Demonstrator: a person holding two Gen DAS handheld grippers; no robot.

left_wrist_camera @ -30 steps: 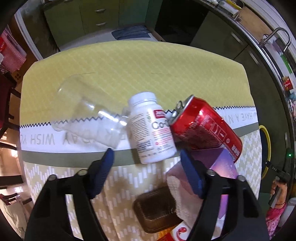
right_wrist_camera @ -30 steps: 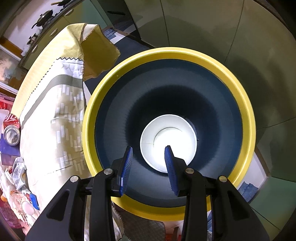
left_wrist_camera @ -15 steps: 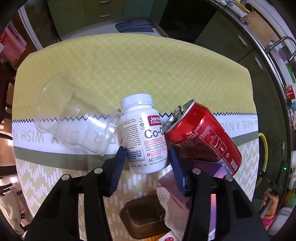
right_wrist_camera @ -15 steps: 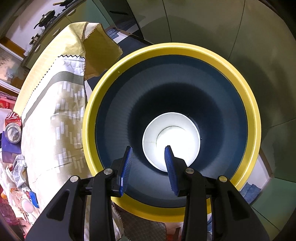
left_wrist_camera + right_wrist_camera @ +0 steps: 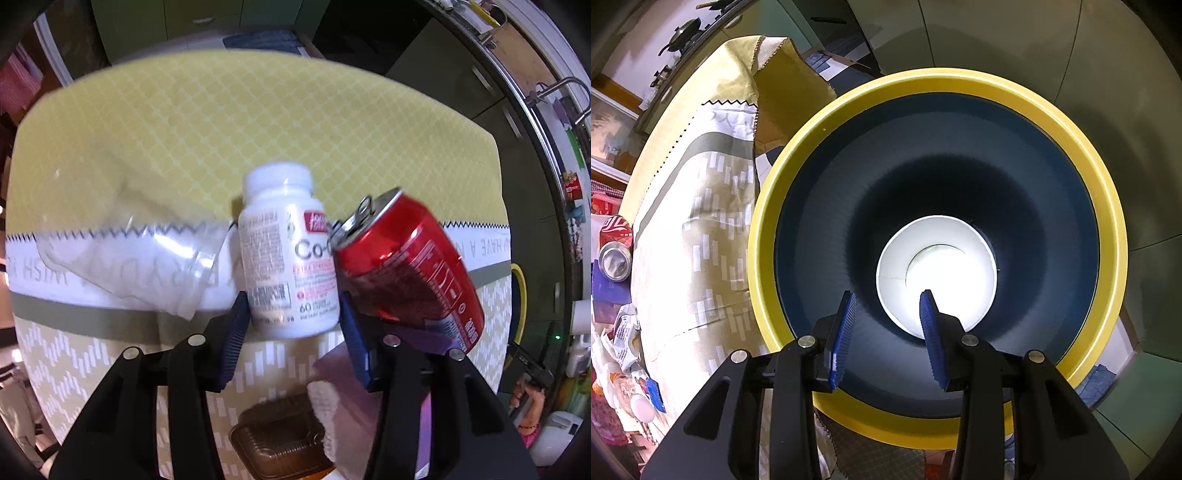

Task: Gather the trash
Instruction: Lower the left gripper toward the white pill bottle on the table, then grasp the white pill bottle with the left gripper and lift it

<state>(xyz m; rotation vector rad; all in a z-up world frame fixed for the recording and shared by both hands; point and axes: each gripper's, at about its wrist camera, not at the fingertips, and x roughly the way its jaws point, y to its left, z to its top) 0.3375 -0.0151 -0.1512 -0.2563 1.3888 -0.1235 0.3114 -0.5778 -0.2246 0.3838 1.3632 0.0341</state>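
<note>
Right wrist view shows one white cup (image 5: 938,280) in the bin (image 5: 1108,229) under the released right hand-held gripper (image 5: 888,325), while the left hand-held gripper (image 5: 291,332) brackets, unclenched, the pill bottle (image 5: 284,254) at frame centre, can (image 5: 406,269) and clear cup (image 5: 129,266) left on the bench (image 5: 258,129)

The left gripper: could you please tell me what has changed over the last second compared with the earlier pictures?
The left gripper has moved forward and narrowed, so its fingers now flank the base of the white bottle; whether they grip it is unclear. The can and clear cup lie as before. The right gripper stays open over the bin, the white cup inside.
</note>
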